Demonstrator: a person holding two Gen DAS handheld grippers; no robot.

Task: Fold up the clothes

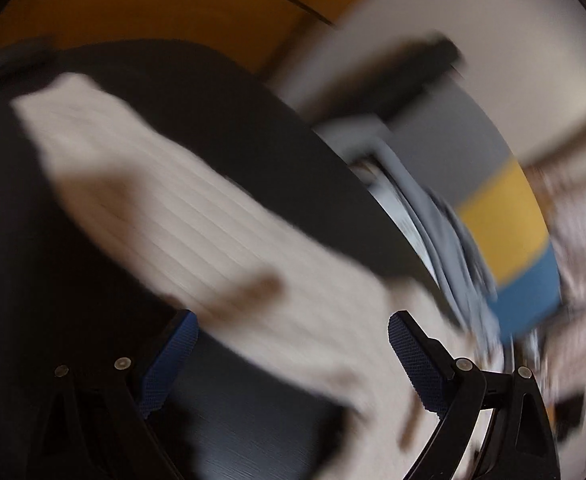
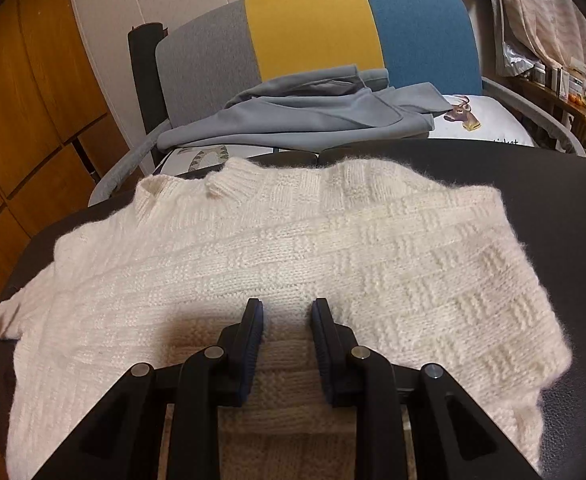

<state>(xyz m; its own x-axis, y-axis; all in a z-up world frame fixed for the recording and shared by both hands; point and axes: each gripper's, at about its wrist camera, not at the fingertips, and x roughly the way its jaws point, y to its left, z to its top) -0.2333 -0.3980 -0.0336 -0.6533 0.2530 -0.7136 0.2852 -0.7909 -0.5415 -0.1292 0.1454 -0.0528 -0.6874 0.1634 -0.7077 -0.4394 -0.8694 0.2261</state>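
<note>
While I hold both grippers over the table: what shows
Sweater: cream knit sweater (image 2: pixel 293 248) lies spread flat on a dark table (image 2: pixel 553 200), collar at the far edge.
Right gripper: my right gripper (image 2: pixel 287 312) hovers low over the near part of the sweater, fingers a little apart, gripping nothing.
Left gripper: my left gripper (image 1: pixel 289 332) has fingers spread wide over the sweater's edge; that view is blurred.
Behind: grey garment (image 2: pixel 313 116) lies on a grey, yellow and blue chair (image 2: pixel 313 24).
</note>
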